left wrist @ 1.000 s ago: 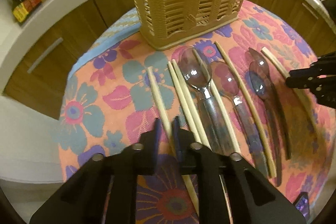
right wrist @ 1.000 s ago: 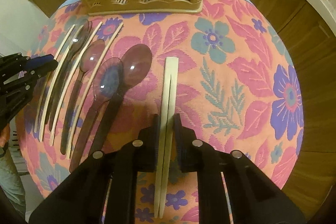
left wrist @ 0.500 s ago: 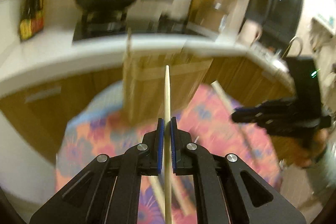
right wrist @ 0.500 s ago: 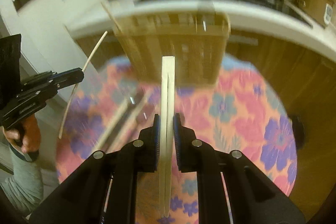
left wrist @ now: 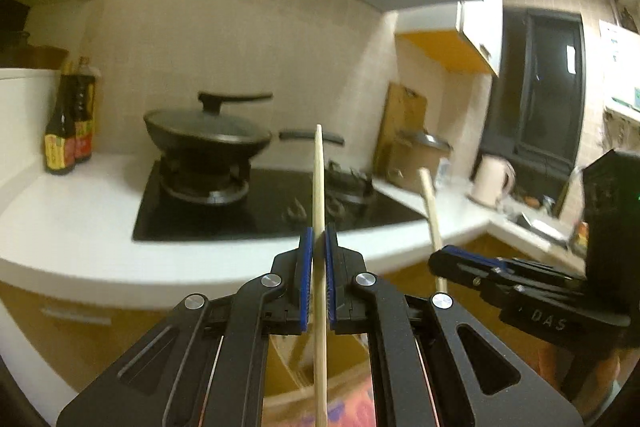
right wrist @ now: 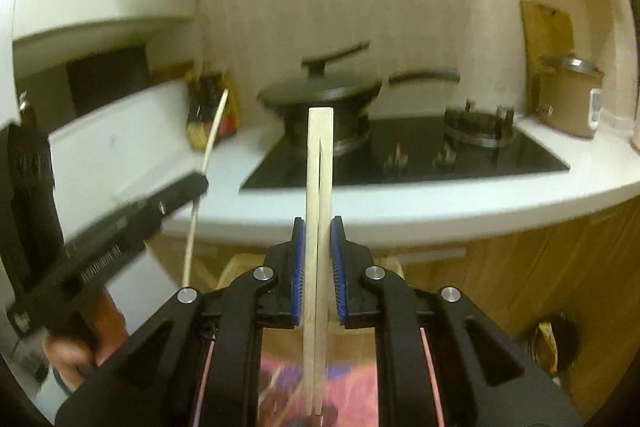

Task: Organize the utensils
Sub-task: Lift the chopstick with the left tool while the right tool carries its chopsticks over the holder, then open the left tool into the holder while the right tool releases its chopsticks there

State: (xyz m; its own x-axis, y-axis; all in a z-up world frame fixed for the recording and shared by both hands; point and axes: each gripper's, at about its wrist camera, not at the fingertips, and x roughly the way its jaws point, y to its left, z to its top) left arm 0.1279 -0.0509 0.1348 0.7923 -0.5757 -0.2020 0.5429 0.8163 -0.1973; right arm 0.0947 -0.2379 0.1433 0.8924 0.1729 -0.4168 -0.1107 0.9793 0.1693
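The only writing that reads is "DAS", in pale letters on the black body of the right tool [left wrist: 448, 257] as the left wrist view shows it at the right edge. The sauce bottles [left wrist: 70, 131] at the far left of the table [left wrist: 80, 219] carry yellow and red labels, too blurred to read.

The left tool [left wrist: 319, 239] has its blue pads pressed together on a single chopstick [left wrist: 319, 179], which stands nearly upright between them, its tip rising in front of the black hob [left wrist: 260, 207] and its lower end running down out of view. The right tool [right wrist: 319, 231] pinches a pair of chopsticks [right wrist: 319, 155] side by side, square ends up, held almost vertical between its pads, with only the pair's width between them.

Both tools are raised, pointing toward the far table, where a lidded wok [left wrist: 208, 135] sits on a burner. Low in the right wrist view lie a blurred tan basket [right wrist: 240, 267] and the floral cloth [right wrist: 288, 383] beneath the held pair.
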